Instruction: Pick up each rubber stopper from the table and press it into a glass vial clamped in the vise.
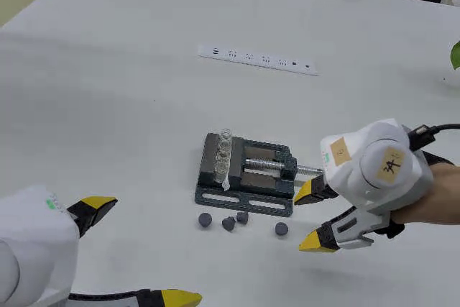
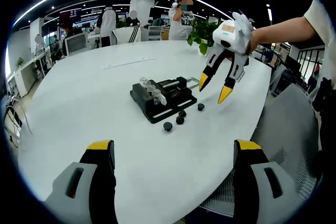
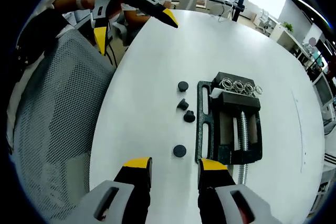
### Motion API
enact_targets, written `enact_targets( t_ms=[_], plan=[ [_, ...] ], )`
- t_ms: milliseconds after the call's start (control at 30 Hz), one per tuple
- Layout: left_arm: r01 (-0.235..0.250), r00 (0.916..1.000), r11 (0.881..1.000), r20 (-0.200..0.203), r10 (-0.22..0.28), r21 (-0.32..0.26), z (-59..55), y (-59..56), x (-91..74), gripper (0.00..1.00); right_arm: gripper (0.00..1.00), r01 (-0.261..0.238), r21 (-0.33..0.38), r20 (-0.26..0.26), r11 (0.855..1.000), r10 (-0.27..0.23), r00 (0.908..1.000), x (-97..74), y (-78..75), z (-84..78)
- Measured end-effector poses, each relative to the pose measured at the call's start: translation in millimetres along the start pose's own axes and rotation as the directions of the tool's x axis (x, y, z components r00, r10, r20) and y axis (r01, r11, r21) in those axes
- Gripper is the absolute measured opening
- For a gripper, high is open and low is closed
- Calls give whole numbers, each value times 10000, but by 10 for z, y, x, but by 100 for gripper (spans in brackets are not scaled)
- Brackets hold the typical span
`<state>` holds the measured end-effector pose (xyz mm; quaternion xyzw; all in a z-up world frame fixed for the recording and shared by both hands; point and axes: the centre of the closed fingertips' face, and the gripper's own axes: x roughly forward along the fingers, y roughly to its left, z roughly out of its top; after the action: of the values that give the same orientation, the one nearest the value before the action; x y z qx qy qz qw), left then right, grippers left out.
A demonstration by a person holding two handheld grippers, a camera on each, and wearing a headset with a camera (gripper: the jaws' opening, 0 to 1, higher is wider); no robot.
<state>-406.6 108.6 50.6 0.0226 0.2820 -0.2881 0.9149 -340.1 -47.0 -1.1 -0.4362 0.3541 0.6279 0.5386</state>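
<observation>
A black vise (image 1: 248,177) sits mid-table and clamps a row of several clear glass vials (image 1: 224,152) at its left end. Several dark rubber stoppers lie loose on the table in front of it, from one stopper (image 1: 205,219) on the left to another stopper (image 1: 281,229) on the right. My right gripper (image 1: 307,218) hovers open just right of that last stopper, which lies just ahead of its jaws as stopper (image 3: 179,150) beside the vise (image 3: 231,124). My left gripper (image 1: 141,249) is open and empty at the near left, well away from the vise (image 2: 163,95).
A white power strip (image 1: 257,58) lies on the table beyond the vise. A green plant (image 2: 202,30) stands near the far edge. A grey mesh chair (image 3: 58,103) stands by the table's near edge. People and desks are in the background.
</observation>
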Motion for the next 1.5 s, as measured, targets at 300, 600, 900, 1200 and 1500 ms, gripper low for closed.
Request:
enact_targets(
  t_ms=[300, 600, 900, 1200, 1500],
  plan=[
    [-56, 9999, 9999, 86, 57, -88, -23, 15, -12, 92, 23, -450, -517, -415, 9976, 429, 9982, 186, 0, 20],
    [-68, 10000, 9998, 40, 69, -195, -72, 21, -17, 92, 16, -377, -918, -501, 9951, 332, 9982, 215, -51, 45],
    [-46, 10000, 9998, 40, 46, -179, -54, 17, -6, 92, 11, -564, -1402, -784, 9885, 457, 9959, 264, -34, -7],
    [9, 10000, 9998, 13, -8, -189, -61, 6, 8, 92, 9, -508, -1721, -908, 9838, 355, 9952, 280, -50, -6],
    [-6, 10000, 9997, -11, 6, -242, -77, 10, 10, 91, 8, -529, -1998, -1067, 9784, 319, 9938, 300, -45, -6]
  ],
)
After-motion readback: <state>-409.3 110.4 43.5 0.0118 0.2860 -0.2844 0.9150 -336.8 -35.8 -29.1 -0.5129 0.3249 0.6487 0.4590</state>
